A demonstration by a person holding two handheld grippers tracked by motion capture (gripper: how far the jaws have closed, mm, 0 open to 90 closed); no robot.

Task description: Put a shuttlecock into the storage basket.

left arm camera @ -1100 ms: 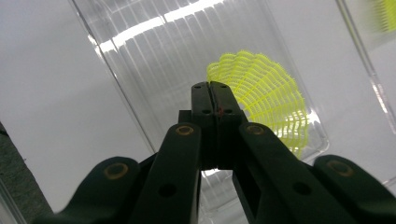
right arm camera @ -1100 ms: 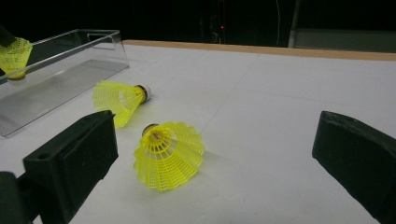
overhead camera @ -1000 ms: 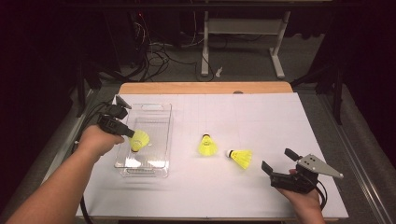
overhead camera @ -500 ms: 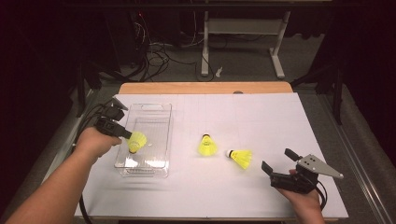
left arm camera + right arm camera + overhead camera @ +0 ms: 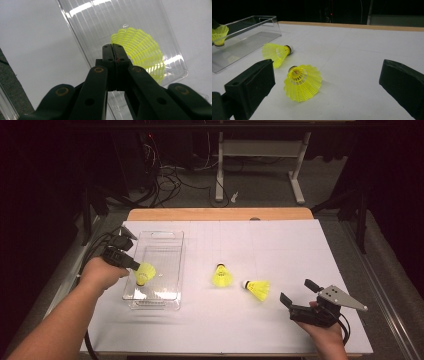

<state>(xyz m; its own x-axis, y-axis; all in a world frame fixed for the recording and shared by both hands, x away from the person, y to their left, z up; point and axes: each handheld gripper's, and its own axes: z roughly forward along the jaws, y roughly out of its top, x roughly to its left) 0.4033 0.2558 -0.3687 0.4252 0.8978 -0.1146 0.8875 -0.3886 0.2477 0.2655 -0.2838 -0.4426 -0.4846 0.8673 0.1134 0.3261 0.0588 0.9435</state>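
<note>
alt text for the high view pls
The left gripper holds a yellow shuttlecock over a clear plastic tray on a white table. Two more yellow shuttlecocks lie mid-table, and the open right gripper rests nearby.

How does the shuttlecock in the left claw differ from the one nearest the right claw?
The held shuttlecock hangs over the clear tray, pinched by its skirt in the shut left claw; the near shuttlecock lies on its side on the white table, untouched. The held one has its cork end down; the near one's cork points sideways toward the tray. The right claw beside it is open. Both are yellow mesh.
</note>
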